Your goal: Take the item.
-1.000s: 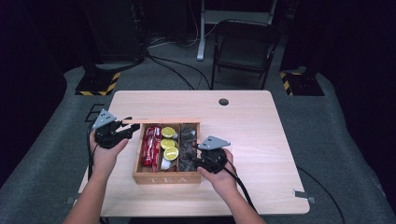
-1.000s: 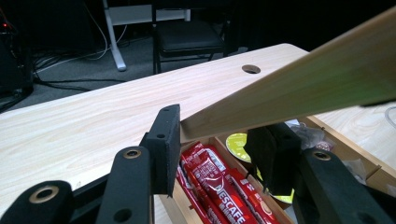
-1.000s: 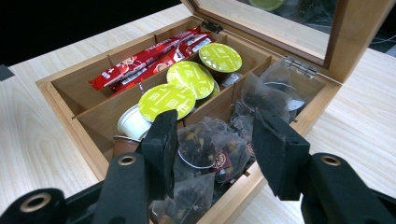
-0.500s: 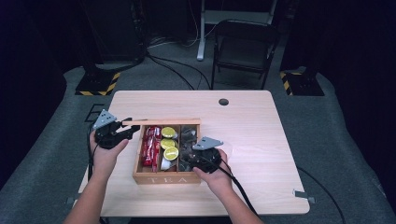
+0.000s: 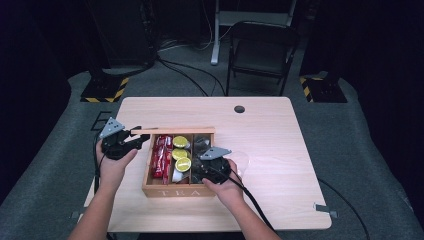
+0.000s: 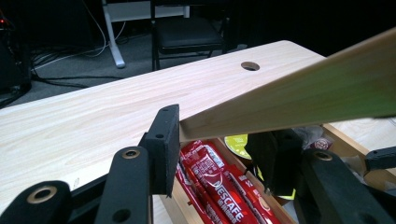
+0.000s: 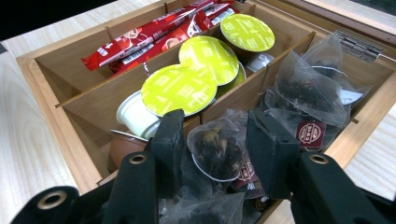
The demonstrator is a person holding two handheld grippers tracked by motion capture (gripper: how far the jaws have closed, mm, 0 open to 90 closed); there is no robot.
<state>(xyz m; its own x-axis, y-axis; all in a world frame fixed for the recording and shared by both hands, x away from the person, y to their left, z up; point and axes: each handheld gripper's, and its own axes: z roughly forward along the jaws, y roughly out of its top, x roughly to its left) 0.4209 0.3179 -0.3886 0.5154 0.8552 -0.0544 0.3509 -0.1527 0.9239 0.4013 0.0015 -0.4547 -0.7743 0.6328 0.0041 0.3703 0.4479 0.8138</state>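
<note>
The step in hand is, in my judgement, picking a tea bag out of the wooden tea box (image 5: 175,190), which stands on the worktop (image 5: 280,140) near the person's side.

The left claw (image 6: 219,140) is closed on the edge of the box lid (image 6: 303,98) and holds it up, tilted open; in the high view the left claw (image 5: 142,141) sits at the box's back left corner, w/ the lid (image 5: 175,131) as a thin strip along the back.

The right claw (image 7: 212,149) is down inside the right compartment, and its jaws have just been closing. A clear tea bag (image 7: 217,151) w/ dark dried leaves lies between the two pads, but I see small gaps on both sides, so it is approx. half open and not yet gripping. In the high view the right claw (image 5: 207,167) is over that same compartment.

More tea bags (image 7: 308,93) fill the rest of this compartment. The middle one has green-lid capsules (image 7: 180,88), the left one red coffee sticks (image 7: 154,35).

Next move, as I judge: close the right jaws more until the pads pinch the bag, then lift straight up. The bag is soft and light, so a neighbour bag may come up also. The left claw should keep the lid up meanwhile, otherwise it falls on the right hand.
</note>
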